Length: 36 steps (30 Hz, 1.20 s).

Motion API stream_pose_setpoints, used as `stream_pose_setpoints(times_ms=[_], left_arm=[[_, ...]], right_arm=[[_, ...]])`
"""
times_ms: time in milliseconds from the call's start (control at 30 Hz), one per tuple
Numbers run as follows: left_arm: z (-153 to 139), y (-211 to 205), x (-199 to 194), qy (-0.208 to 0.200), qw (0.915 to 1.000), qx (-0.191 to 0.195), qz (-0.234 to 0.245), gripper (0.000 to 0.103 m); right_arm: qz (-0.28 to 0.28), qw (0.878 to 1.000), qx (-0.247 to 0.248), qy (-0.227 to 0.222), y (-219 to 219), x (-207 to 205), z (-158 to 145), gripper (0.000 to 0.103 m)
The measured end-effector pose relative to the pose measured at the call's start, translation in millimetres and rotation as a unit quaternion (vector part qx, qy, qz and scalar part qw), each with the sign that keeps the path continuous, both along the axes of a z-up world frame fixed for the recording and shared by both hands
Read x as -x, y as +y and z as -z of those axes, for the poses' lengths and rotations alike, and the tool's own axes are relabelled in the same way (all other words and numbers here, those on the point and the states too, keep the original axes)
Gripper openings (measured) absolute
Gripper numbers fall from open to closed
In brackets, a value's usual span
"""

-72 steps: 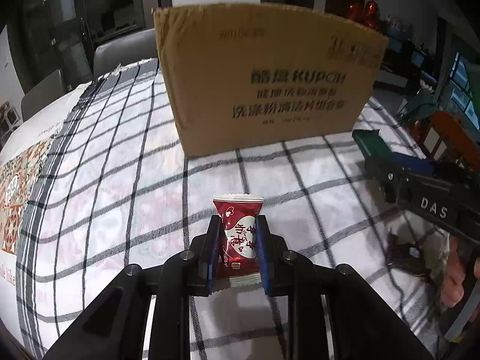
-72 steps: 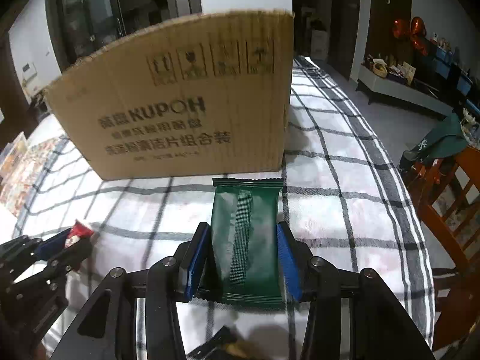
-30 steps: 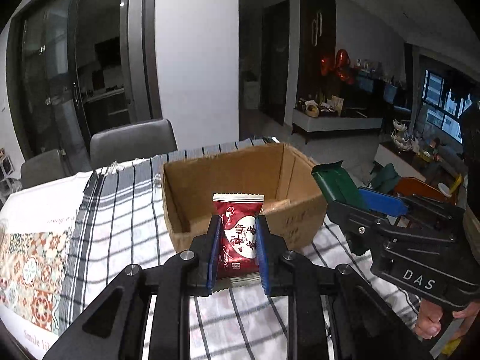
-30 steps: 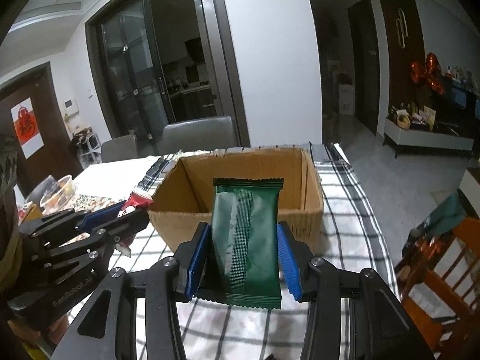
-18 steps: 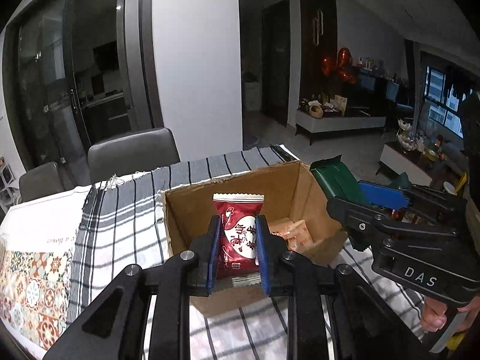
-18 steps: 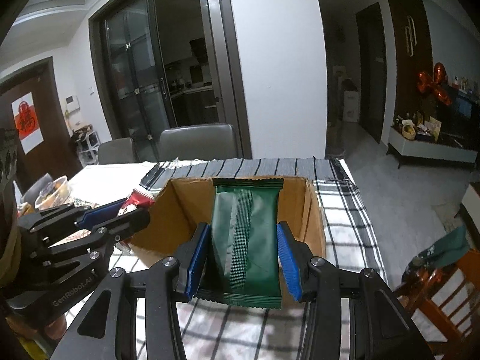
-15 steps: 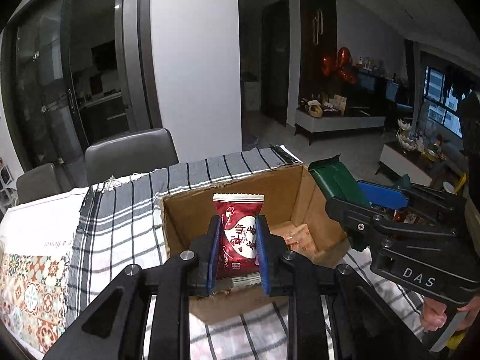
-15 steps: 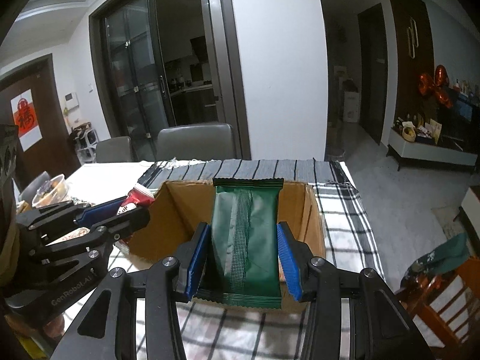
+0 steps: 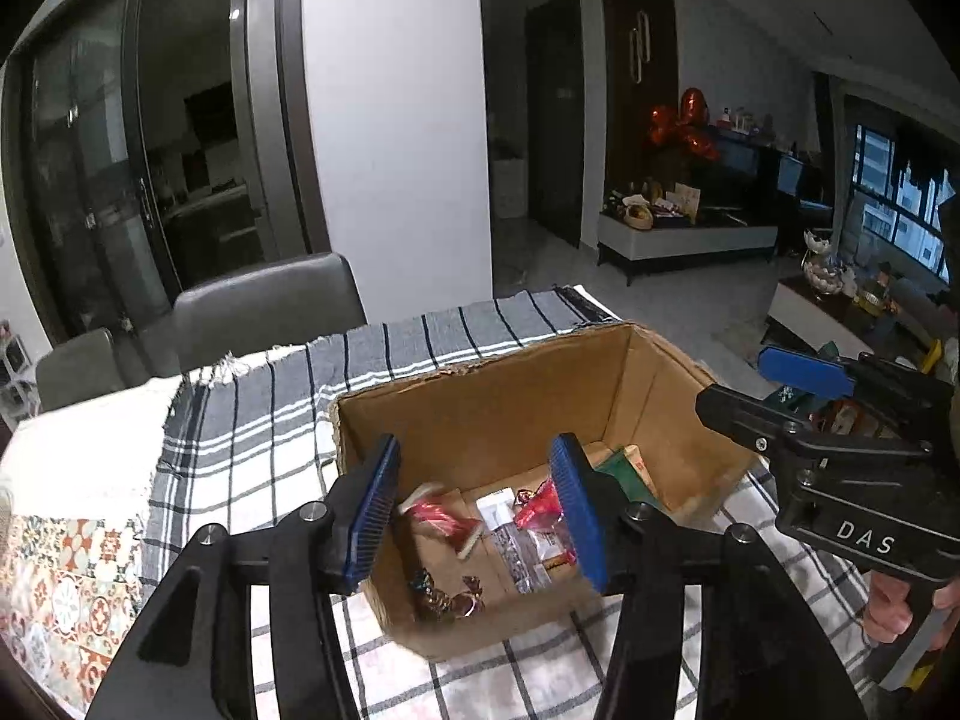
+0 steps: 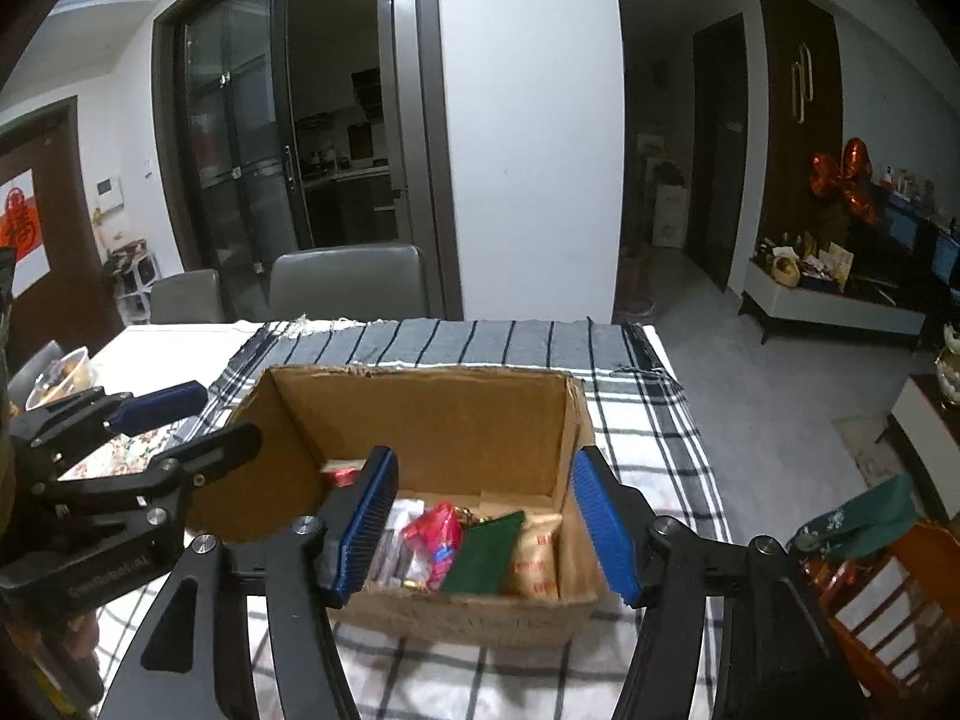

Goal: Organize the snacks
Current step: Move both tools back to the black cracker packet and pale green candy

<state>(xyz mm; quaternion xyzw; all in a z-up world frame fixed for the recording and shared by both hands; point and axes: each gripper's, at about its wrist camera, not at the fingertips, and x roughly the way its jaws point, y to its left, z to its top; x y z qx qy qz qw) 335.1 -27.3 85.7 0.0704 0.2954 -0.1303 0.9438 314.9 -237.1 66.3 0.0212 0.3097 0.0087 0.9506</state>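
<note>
An open cardboard box [image 9: 648,372] [image 10: 420,414] stands on the checked tablecloth. Several snack packets lie on its floor. The green packet [image 10: 483,552] lies flat beside a tan packet [image 10: 534,558], and its corner shows in the left wrist view [image 9: 621,471]. The red candy packet [image 9: 534,507] [image 10: 435,537] lies among them, next to another red packet [image 9: 438,519]. My left gripper [image 9: 477,516] hangs open and empty above the box's near left side. My right gripper [image 10: 483,525] hangs open and empty above the box's near side.
The checked cloth [image 9: 240,432] covers the table; a patterned mat [image 9: 54,588] lies at its left. Grey chairs [image 10: 348,285] stand behind the table. A plastic tub [image 10: 63,372] sits far left. A wooden chair with green cloth [image 10: 864,528] stands at the right.
Both grippers rose from the table to above the box. In the last half second both opened and let the red candy packet and the green packet fall into the box.
</note>
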Motion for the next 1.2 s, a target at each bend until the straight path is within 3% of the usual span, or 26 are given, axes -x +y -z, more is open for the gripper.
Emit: stream_pose_setpoints(times_ms=[333, 567, 767, 1200], left_arm=[[-15.2, -3.1, 65.0, -0.031, 0.9994, 0.013, -0.010, 0.064], [-14.2, -17.9, 107.7, -0.038, 0.9990, 0.010, 0.022, 0.068], [-3.2, -38.2, 139.0, -0.040, 0.9977, -0.012, 0.052, 0.068], [50.5, -68.5, 179.3, 0.010, 0.9929, -0.044, 0.110, 0.067]], right_arm=[[0.007, 1.000, 0.000, -0.026, -3.2, 69.1, -13.2, 0.061], [0.001, 1.000, 0.011, -0.016, -6.8, 121.3, -6.4, 0.061], [0.010, 1.000, 0.019, 0.001, -17.0, 157.9, 5.8, 0.061], [0.024, 0.997, -0.006, 0.074, -29.5, 209.3, 57.3, 0.061]])
